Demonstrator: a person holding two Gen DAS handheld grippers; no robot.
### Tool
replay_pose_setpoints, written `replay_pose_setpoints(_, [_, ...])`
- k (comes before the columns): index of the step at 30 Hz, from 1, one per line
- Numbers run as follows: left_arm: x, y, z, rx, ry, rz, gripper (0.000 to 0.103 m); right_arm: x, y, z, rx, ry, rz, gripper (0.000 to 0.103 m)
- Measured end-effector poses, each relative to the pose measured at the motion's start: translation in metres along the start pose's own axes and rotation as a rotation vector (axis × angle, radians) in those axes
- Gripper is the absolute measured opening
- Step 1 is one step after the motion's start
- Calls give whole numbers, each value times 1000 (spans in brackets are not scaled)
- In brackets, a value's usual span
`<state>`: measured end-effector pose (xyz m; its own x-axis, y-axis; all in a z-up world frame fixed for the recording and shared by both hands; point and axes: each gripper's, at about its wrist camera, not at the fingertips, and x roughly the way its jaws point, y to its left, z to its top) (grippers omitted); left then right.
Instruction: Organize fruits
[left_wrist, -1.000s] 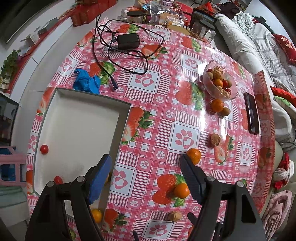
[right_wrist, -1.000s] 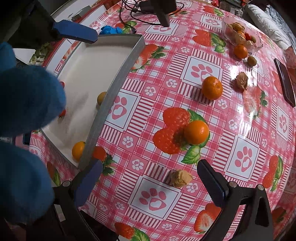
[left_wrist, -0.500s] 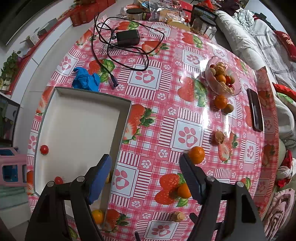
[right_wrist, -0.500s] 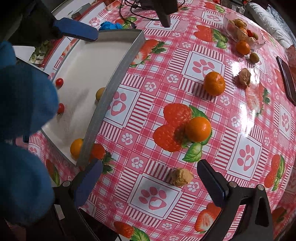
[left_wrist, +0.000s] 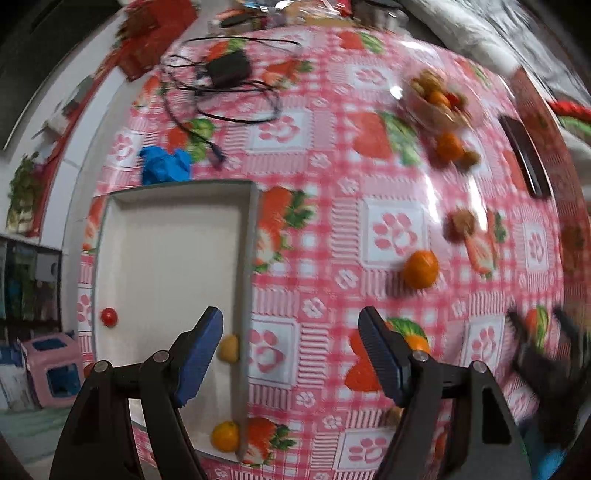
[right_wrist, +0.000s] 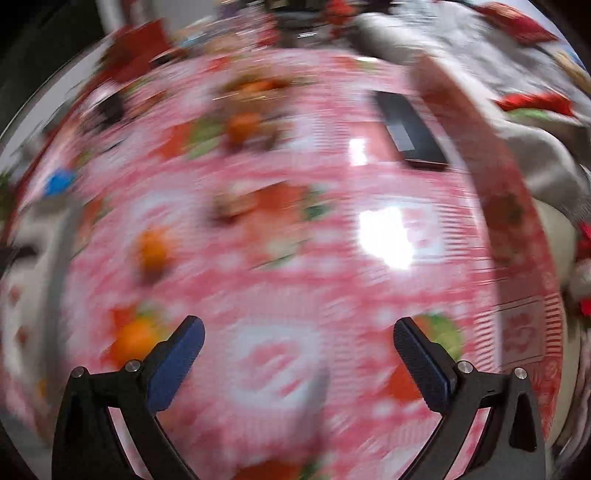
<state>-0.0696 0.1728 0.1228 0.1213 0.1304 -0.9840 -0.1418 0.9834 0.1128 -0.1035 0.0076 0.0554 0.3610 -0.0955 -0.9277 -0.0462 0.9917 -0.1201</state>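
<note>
We hold our left gripper (left_wrist: 290, 332) above the near edge of the table (left_wrist: 332, 177), jaws spread wide with nothing between them. Below it sits the white tray (left_wrist: 166, 258), holding a small red fruit (left_wrist: 109, 316) by its left wall, a yellowish fruit (left_wrist: 228, 349) against its right wall, and an orange (left_wrist: 225, 435) in the near corner. Out on the cloth, well apart from the tray, lies another orange (left_wrist: 421, 268), with a walnut (left_wrist: 461, 221) beyond it and a clear bowl of fruit (left_wrist: 439, 99) farther back. Our right gripper (right_wrist: 298, 334) is also wide open and empty — its view is heavily blurred, showing only orange smudges and a dark phone (right_wrist: 410, 131).
</note>
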Motion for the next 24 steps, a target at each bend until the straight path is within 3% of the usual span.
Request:
replay_pose_setpoints(5, [7, -45, -21, 150, 35, 18, 79, 29, -41, 9, 122, -114, -24, 103])
replay_pose_setpoints(9, [14, -72, -40, 237, 65, 27, 79, 58, -48, 9, 143, -86, -11, 103])
replay_pose_setpoints(14, [23, -97, -70, 377, 110, 73, 79, 57, -53, -4, 132, -227, -29, 103])
replay_pose_setpoints(18, [27, -107, -92, 473, 138, 94, 79, 49, -54, -13, 133, -226, -28, 103])
replay_pose_setpoints(24, [28, -114, -120, 572, 172, 44, 79, 50, -54, -11, 133, -225, -27, 103])
